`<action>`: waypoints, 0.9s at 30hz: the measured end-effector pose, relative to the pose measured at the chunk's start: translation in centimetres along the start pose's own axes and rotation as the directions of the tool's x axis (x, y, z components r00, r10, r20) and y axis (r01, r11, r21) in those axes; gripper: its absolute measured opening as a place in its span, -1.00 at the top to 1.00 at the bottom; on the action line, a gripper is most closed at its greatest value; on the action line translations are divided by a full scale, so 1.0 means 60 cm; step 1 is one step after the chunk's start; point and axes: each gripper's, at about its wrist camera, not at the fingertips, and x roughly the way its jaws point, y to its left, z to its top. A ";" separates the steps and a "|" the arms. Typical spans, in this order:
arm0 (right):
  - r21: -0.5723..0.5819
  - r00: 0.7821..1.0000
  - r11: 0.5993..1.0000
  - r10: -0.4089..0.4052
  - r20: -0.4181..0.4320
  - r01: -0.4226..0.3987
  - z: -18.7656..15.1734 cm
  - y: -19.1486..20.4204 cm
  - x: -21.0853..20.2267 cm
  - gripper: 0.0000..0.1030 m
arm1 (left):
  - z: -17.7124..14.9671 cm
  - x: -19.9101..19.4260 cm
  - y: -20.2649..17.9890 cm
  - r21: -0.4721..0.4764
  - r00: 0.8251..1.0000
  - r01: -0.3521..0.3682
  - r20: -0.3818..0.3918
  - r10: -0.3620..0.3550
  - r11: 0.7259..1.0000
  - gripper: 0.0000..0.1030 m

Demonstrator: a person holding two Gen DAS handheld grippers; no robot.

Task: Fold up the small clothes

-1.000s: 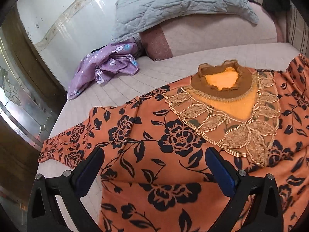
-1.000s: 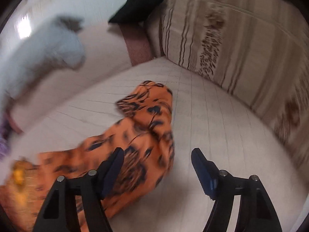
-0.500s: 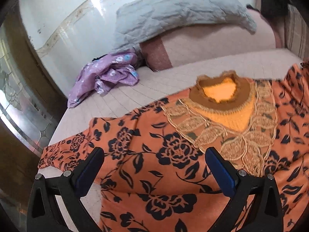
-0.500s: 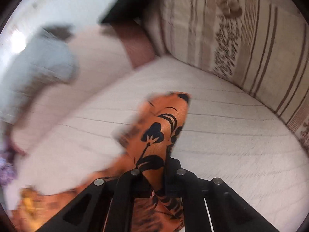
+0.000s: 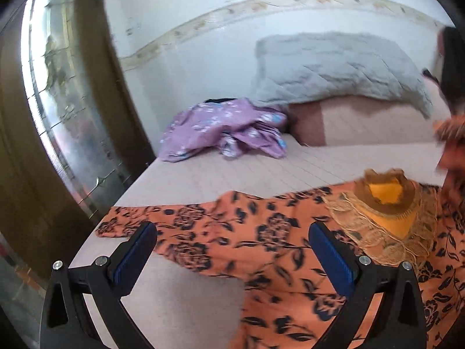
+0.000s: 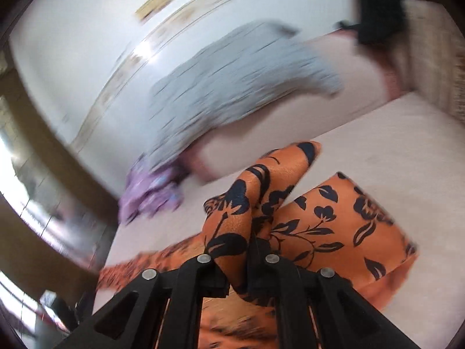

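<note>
Right now the orange blouse with black flowers and a gold-embroidered neckline [image 5: 261, 244] lies spread over the pale quilted mattress [image 5: 334, 163], filling the lower right of the left wrist view, one sleeve reaching out to the lower left; the left gripper [image 5: 232, 250] hangs above that sleeve with its blue-padded jaws wide apart and nothing between them. In the right wrist view the right gripper [image 6: 250, 250] is clenched on a fold of the same orange blouse [image 6: 334, 221]; the pinched cloth stands up from between the black jaws at the centre of the frame, and a broad panel of it drapes to the lower right. A crumpled lilac floral garment [image 5: 223, 133] sits near the middle of the left view, touching the foot of a grey quilted pillow [image 5: 334, 67] that leans against the white tiled wall [image 5: 189, 14] in the upper half. Much of the right view is blurred; no label or writing can be read anywhere.
</note>
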 end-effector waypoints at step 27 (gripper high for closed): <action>-0.257 0.926 0.966 -0.132 -0.355 0.039 -0.237 0.137 0.199 -0.34 | -0.014 0.009 0.203 -0.247 0.992 -0.123 -0.023 0.121 0.961 -1.00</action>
